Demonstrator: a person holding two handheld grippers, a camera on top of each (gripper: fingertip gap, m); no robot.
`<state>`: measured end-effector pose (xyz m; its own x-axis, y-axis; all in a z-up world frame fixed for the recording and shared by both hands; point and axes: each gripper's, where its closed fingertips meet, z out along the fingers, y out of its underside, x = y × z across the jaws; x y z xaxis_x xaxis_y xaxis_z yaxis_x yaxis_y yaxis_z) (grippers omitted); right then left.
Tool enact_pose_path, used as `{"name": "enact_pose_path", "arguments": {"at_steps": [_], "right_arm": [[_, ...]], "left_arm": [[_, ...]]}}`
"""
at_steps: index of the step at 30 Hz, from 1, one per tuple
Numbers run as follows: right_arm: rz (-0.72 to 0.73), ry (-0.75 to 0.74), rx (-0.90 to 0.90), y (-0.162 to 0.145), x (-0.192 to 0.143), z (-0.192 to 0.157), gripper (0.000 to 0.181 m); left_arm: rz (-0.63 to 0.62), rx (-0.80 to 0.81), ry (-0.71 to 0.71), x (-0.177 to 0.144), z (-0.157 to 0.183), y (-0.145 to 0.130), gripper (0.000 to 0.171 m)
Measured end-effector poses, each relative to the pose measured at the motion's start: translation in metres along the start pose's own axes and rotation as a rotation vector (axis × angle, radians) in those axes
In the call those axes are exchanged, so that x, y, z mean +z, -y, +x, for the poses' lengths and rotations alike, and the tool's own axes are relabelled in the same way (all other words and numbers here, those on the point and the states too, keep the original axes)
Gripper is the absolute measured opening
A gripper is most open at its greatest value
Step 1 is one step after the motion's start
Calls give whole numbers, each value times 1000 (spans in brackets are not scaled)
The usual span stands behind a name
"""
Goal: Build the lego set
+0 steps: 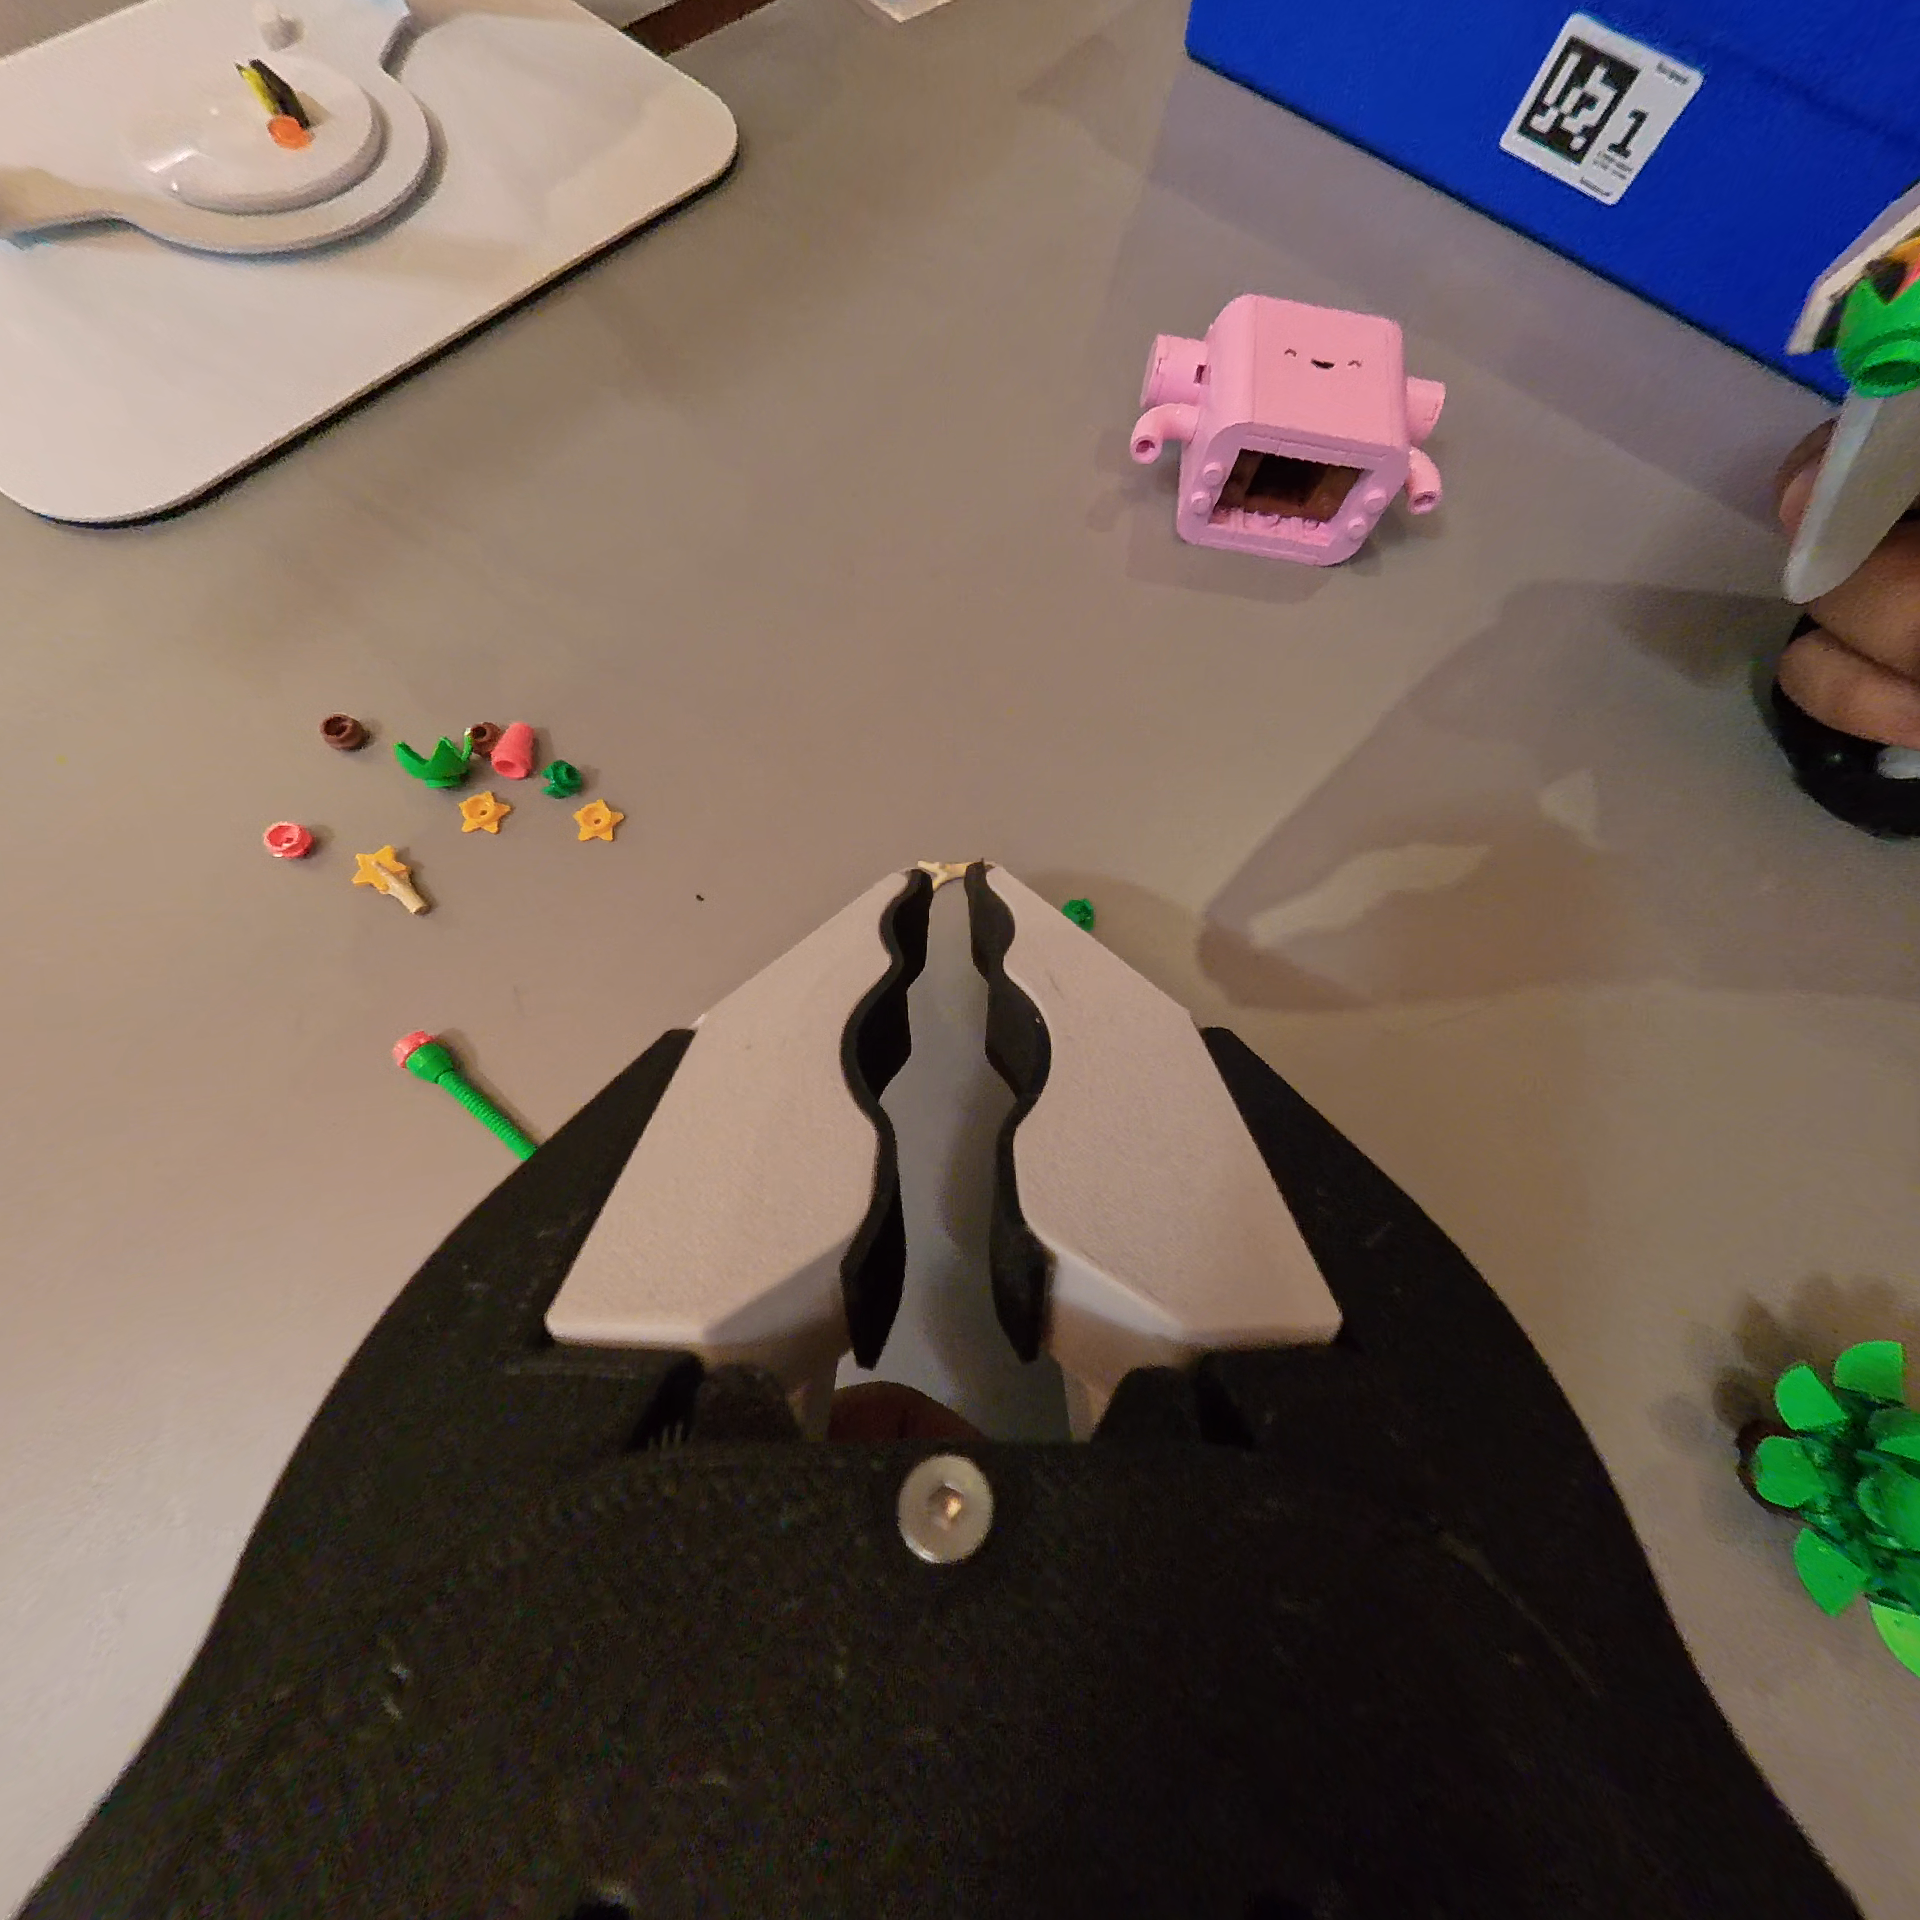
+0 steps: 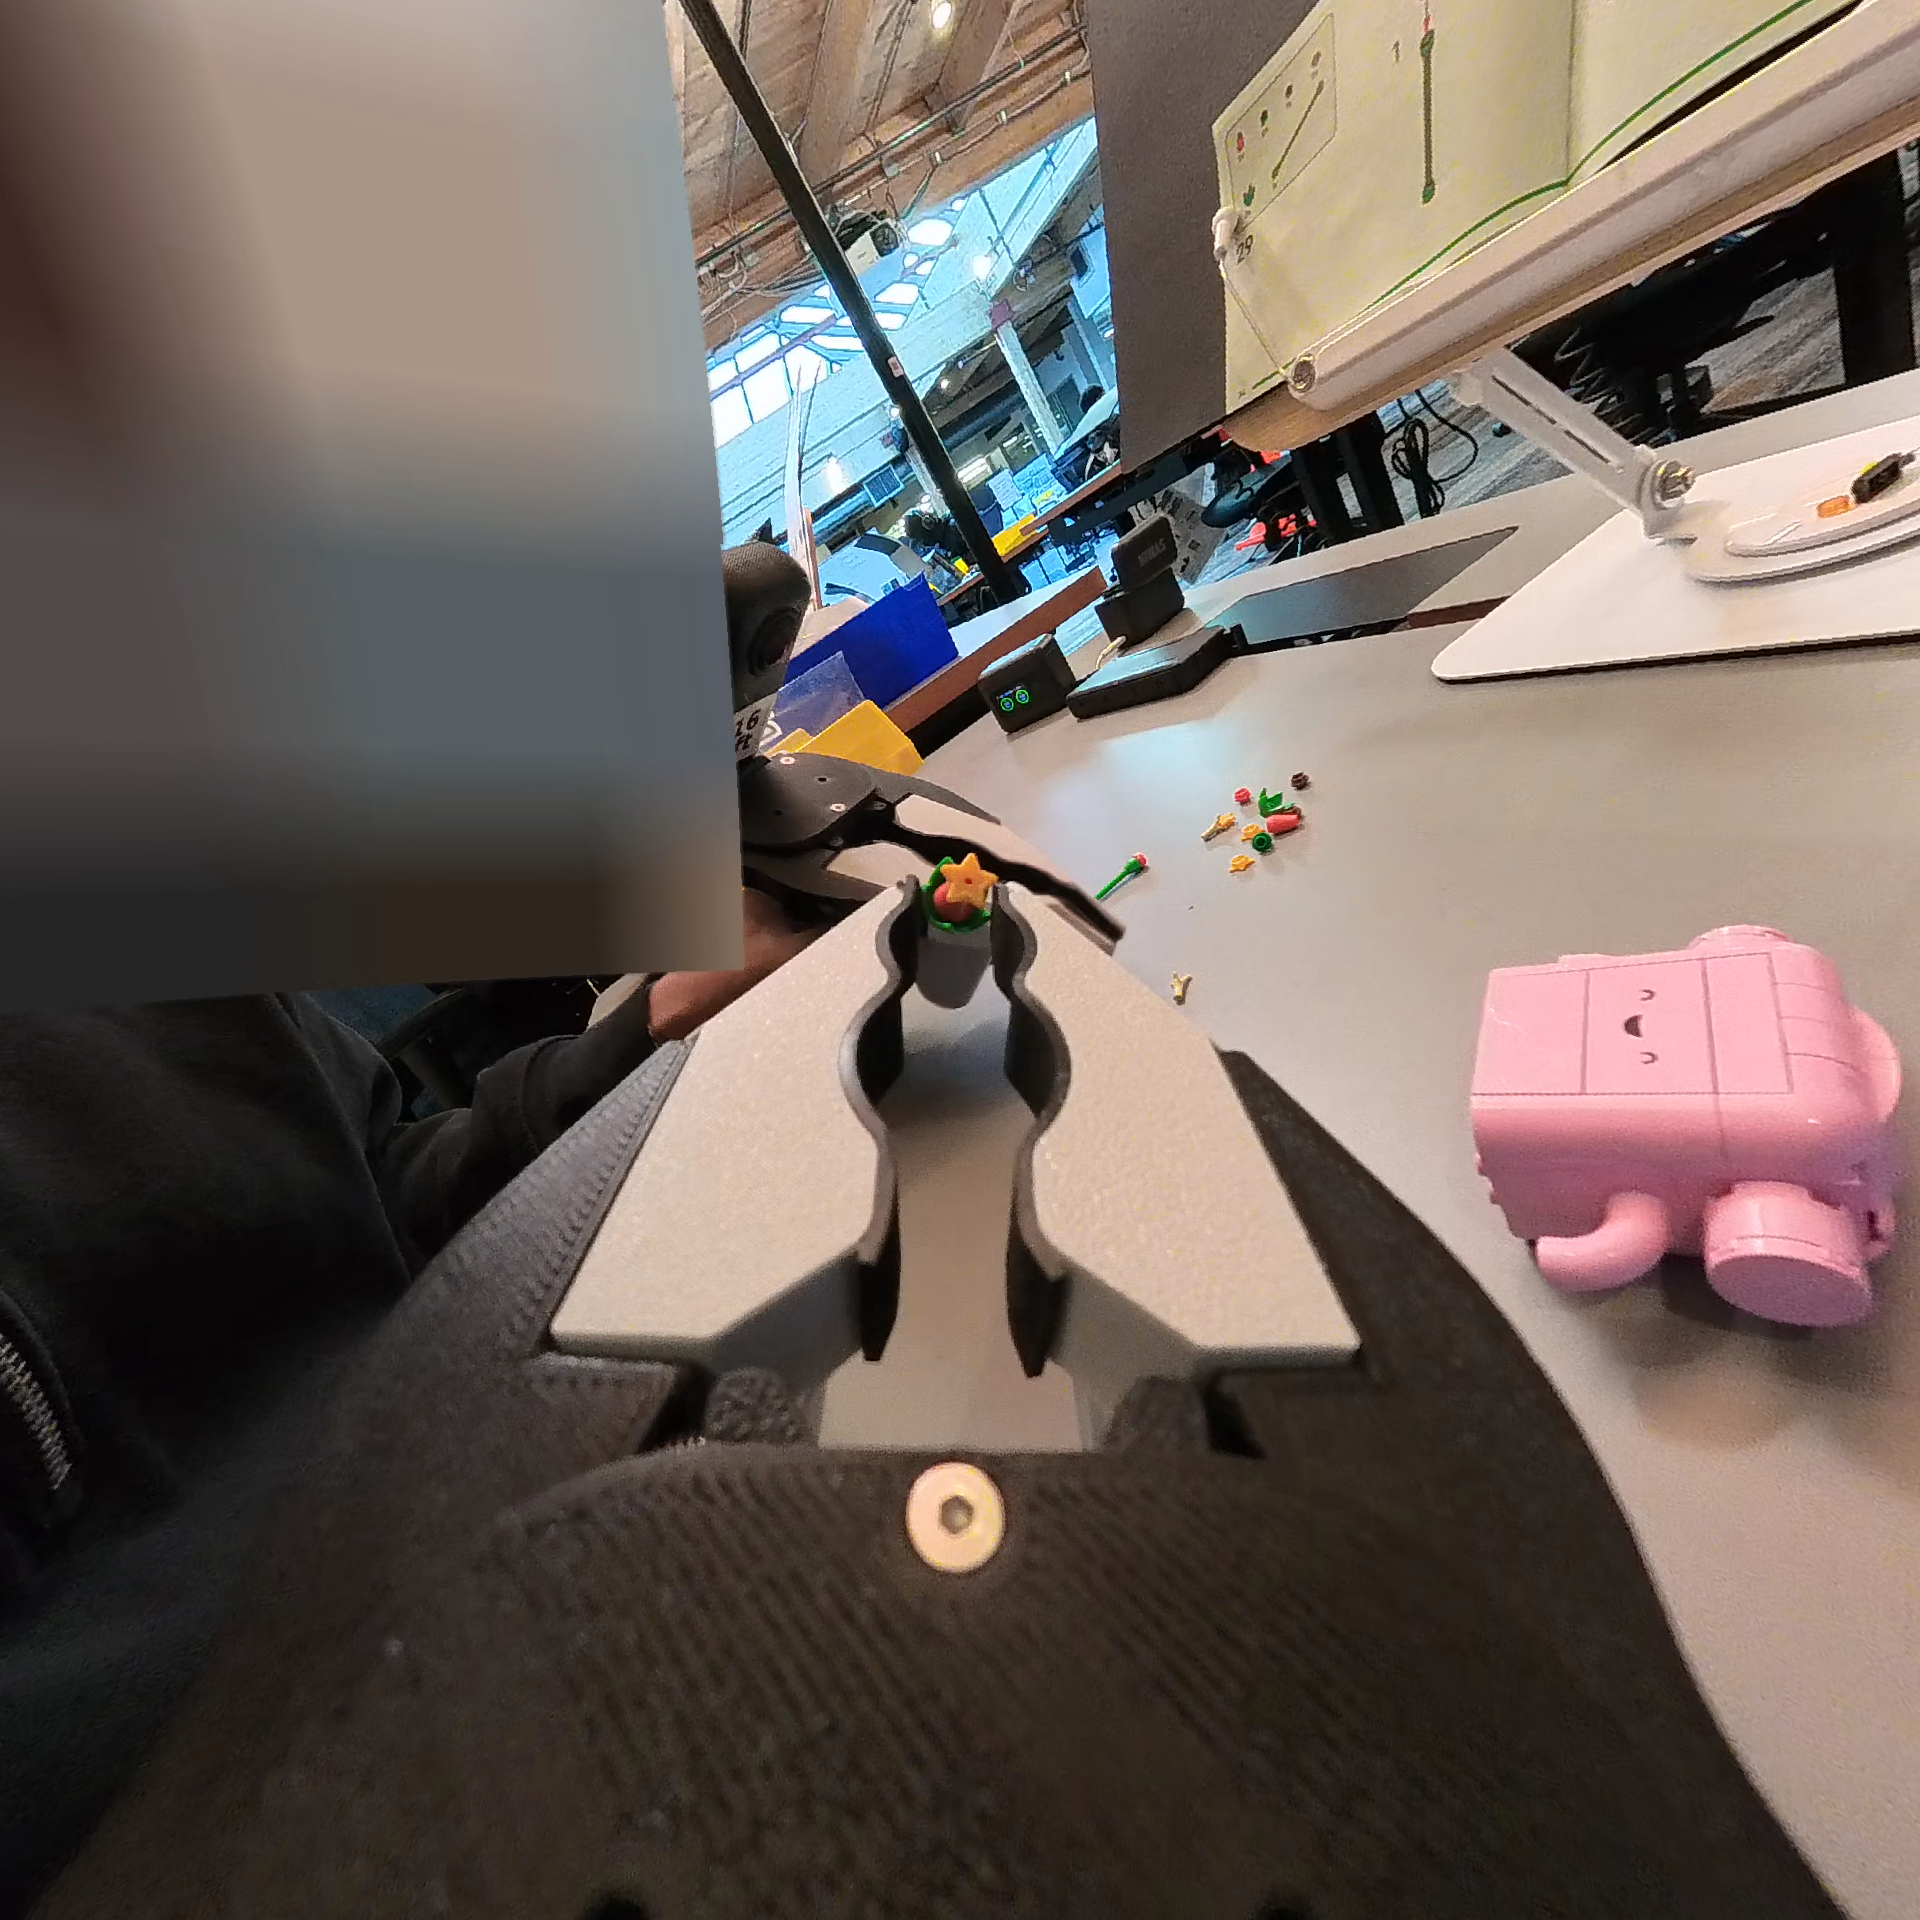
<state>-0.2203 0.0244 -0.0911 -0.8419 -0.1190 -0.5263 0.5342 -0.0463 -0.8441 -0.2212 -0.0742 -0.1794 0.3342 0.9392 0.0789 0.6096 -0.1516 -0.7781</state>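
Observation:
My left gripper (image 1: 947,875) hovers low over the grey table, its jaws a narrow gap apart and empty. A tiny tan piece (image 1: 945,869) lies on the table just past its tips; it also shows in the right wrist view (image 2: 1179,985). My right gripper (image 2: 961,920) is shut on a small flower (image 2: 962,896) with a green base, a red middle and a yellow star on top, held up in the air. A pink cube figure (image 1: 1294,426) with a smiling face lies on its side, open end towards me. It also shows in the right wrist view (image 2: 1683,1122).
Loose small pieces (image 1: 468,790) and a green stem with a pink bud (image 1: 457,1091) lie at the left. A green leafy build (image 1: 1839,1486) sits at the right edge. A blue box (image 1: 1455,104), a white stand base (image 1: 312,260) and an instruction booklet (image 2: 1403,187) stand at the back. The grippers' ends are close to 15 cm from one another. Left tips and right tips are each some 15 cm from the green leafy build (image 1: 1839,1486).

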Motion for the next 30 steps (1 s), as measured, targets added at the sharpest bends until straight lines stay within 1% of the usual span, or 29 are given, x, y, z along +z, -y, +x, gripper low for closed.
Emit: {"name": "enact_pose_path", "arguments": {"at_steps": [3,7,17,22,26,30], "right_arm": [[0,-1,1,0,0,0,11],[0,-2,2,0,0,0,11],[1,-1,4,0,0,1,11],[1,-1,6,0,0,1,10],[2,-1,6,0,0,1,10],[2,0,5,0,0,1,10]], "left_arm": [[-39,-12,-51,2,9,-4,10],[-72,4,-70,7,18,-8,15],[-113,-48,-90,10,27,-11,8],[-128,-15,-89,11,29,-14,6],[-141,32,-61,13,29,-15,7],[-135,37,-56,13,28,-15,7]]}}
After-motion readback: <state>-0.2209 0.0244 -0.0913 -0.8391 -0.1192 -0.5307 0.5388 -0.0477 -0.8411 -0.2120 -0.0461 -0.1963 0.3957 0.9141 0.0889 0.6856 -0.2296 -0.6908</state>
